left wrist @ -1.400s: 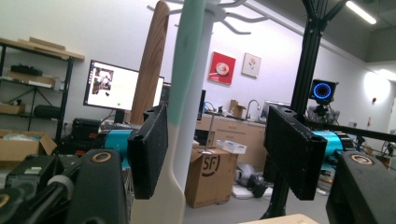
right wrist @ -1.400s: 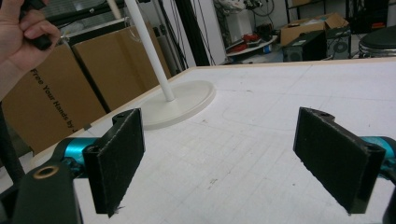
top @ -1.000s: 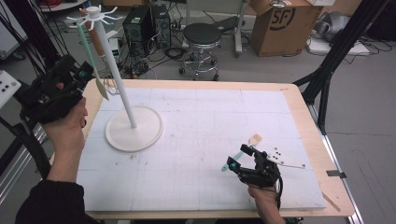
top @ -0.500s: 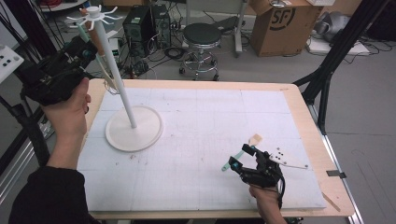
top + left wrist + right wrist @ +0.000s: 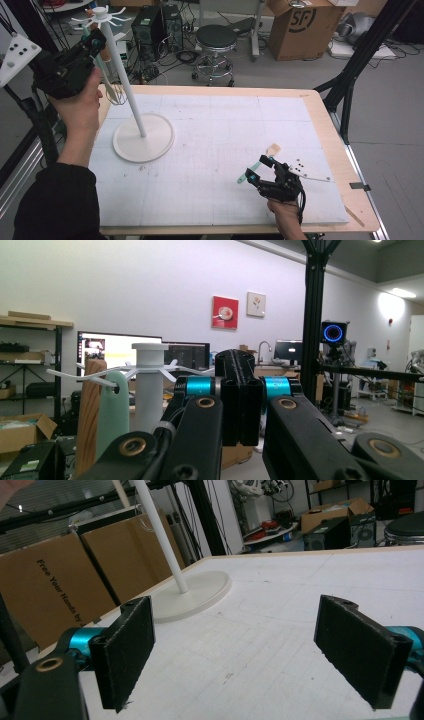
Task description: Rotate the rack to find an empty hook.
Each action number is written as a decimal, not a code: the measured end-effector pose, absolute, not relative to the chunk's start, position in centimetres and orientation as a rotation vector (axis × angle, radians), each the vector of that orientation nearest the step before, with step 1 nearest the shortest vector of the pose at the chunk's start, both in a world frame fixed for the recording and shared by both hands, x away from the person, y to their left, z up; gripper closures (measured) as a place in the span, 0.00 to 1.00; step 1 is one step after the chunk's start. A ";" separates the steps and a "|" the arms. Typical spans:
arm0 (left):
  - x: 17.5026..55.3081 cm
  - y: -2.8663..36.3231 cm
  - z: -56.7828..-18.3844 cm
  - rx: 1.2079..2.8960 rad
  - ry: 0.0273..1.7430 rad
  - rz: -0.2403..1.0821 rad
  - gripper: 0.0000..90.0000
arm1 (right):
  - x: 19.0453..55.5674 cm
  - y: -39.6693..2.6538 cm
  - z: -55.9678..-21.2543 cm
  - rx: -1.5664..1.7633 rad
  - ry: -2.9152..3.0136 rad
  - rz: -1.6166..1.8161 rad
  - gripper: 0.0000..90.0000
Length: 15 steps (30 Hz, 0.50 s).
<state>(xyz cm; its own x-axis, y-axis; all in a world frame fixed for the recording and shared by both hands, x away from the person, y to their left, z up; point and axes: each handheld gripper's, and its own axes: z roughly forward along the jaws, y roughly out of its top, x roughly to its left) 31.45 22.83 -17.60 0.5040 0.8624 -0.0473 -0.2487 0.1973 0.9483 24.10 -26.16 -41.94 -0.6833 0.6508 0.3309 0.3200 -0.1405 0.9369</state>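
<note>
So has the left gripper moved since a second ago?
Yes: the left gripper has risen along the white stand toward its top, jaws closing empty.

Stool [image 5: 216, 37], SF cardboard box [image 5: 302, 25], PC towers [image 5: 159, 25] behind table.

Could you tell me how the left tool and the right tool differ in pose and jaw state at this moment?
The left tool is held high beside the white stand, near its top hooks, while the right tool sits low over the table. The left tool's jaws, which have just been closing, meet with nothing between them; the right tool's jaws stand wide apart, also empty. Both are black with teal fittings, each held in a hand.
</note>
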 end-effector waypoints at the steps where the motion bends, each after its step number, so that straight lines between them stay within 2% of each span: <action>1: 31.7 22.9 -17.5 1.111 0.690 0.875 1.00 | 24.1 -26.2 -41.9 1.100 1.873 1.905 0.18; 15: 33.0 23.9 -17.2 1.114 0.703 0.854 1.00 | 24.1 -26.5 -41.9 1.109 1.859 1.908 0.18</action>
<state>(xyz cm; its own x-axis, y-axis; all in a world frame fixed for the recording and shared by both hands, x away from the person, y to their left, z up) 33.04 23.89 -17.21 0.5039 0.8616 -0.0616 -0.2267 0.2007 0.9531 24.14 -26.49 -41.89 -0.6768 0.6546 0.3368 0.3197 -0.1508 0.9354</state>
